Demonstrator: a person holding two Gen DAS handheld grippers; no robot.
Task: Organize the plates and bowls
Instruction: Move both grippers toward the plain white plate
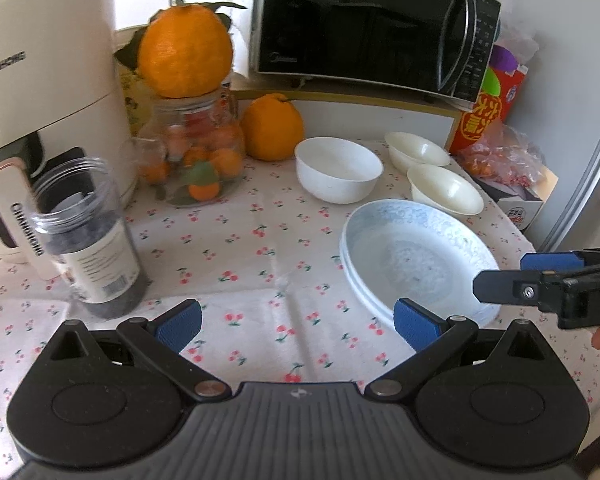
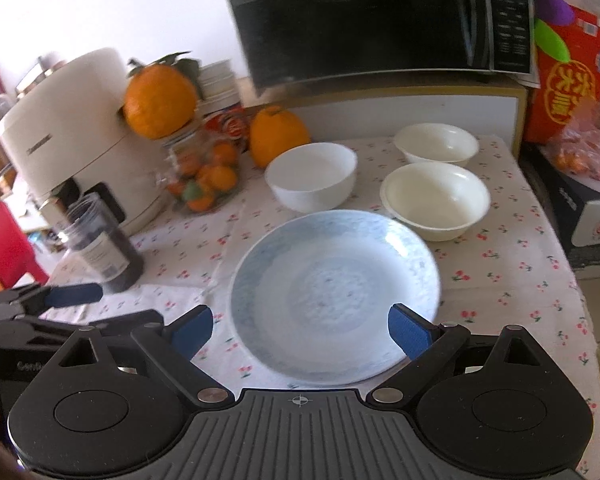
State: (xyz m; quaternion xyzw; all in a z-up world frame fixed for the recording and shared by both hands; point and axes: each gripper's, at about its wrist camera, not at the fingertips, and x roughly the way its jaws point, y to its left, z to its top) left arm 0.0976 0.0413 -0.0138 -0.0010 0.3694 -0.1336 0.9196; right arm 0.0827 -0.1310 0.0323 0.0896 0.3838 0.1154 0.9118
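Observation:
Two stacked pale blue patterned plates (image 1: 416,256) (image 2: 336,292) lie on the cherry-print tablecloth (image 1: 240,240). Behind them stand a white bowl (image 1: 338,170) (image 2: 312,176) and two cream bowls (image 1: 418,152) (image 1: 444,188), also in the right wrist view (image 2: 436,142) (image 2: 436,200). My left gripper (image 1: 298,326) is open over bare cloth, just left of the plates. My right gripper (image 2: 300,330) hangs open above the near part of the plates, gripping nothing. Each gripper shows in the other's view: the right gripper (image 1: 516,274) over the plates' right rim, the left gripper (image 2: 100,306) at the left.
A cream air fryer (image 1: 52,80), a clear jar of dark contents (image 1: 96,248) and a glass jar of small oranges (image 1: 196,152) topped by a big orange (image 1: 184,50) crowd the left. Behind are another orange (image 1: 272,128), a microwave (image 1: 360,20), a red box (image 1: 488,112) and bagged fruit (image 1: 500,160).

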